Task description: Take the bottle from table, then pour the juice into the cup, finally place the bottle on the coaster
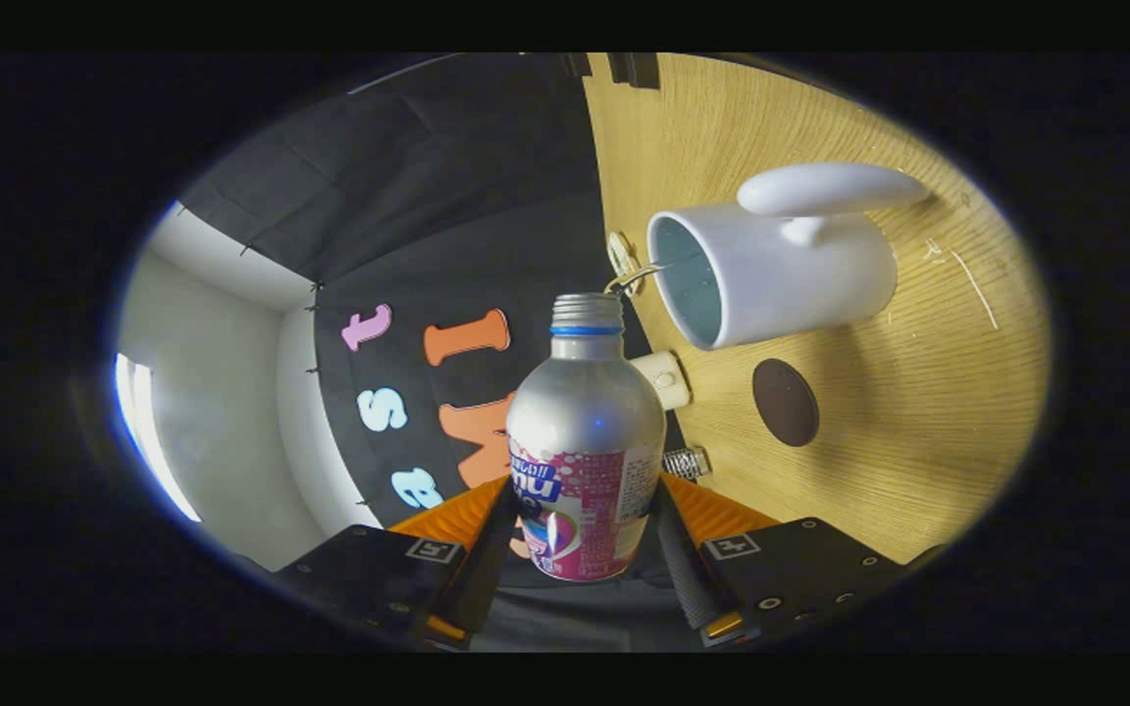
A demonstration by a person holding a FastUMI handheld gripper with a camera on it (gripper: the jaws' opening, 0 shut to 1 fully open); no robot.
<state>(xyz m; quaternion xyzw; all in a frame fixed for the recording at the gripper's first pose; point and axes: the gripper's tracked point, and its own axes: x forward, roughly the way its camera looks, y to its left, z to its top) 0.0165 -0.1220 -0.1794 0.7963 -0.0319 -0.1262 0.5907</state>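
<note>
My gripper [580, 534] clamps the bottle [585, 441] between both fingers, rolled over for pouring. Its mouth sits beside the cup [781, 279] rim at one o'clock. The coaster [786, 402] waits at two o'clock. Pickup done; pour underway, I judge; placing remains.

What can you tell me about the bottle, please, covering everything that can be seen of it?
The bottle looks like silver metal, with rounded shoulders, a threaded neck above a blue ring, no cap on its mouth, and a pink and white label round its lower body. It is held between the fingers of the gripper, which press on its labelled sides. The view is rolled, so the wooden table stands on edge; the bottle's mouth sits just short of the white cup's opening. No liquid is seen leaving it.
</note>
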